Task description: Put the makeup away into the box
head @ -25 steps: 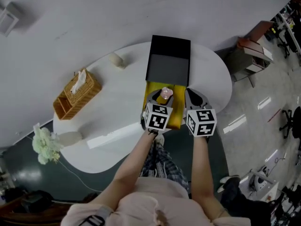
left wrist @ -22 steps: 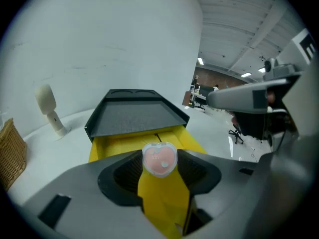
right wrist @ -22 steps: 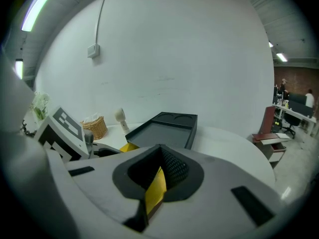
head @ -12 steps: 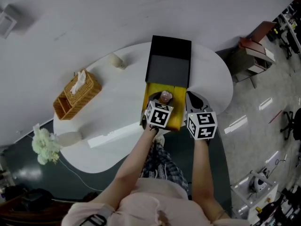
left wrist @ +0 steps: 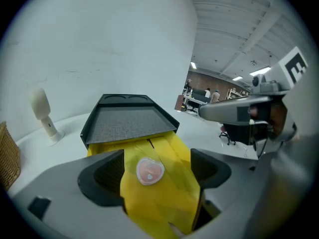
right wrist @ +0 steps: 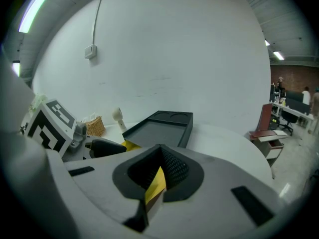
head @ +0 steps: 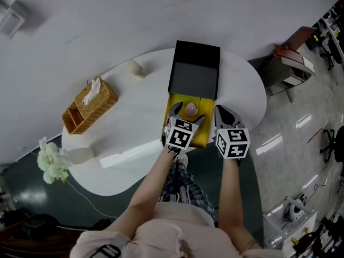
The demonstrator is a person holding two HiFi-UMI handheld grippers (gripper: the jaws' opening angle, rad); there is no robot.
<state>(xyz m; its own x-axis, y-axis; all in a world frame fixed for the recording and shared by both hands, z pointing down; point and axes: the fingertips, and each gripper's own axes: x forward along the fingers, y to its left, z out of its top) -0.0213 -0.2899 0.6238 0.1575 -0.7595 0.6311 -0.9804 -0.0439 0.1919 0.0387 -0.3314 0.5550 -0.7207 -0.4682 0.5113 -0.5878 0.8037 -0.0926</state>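
We see the left gripper [left wrist: 155, 169] with its two dark, ribbed pads spread wide; the jaws have just been opening. Between them, touching neither pad, lies the makeup [left wrist: 149, 172]: a small heart-shaped compact, pink in the middle with a pale, clear rim. It rests flat on the smooth yellow lining of the box [left wrist: 167, 208], whose folded flaps form long creased panels running towards the back. Behind the lining the black lid [left wrist: 127, 121] stands open and tilted back, a shallow rectangular tray with a matte, grainy inner face and two round recesses at its far end.

The right gripper [right wrist: 158, 176] has its jaws together on a thin yellow wall of the box, at the box's right side, the edge pinched between mesh-textured pads.

The box sits on a smooth white oval table [head: 134, 122]. Well to the left stand a woven wicker tissue basket [head: 88, 105] and a small white rounded stand [head: 133, 67].
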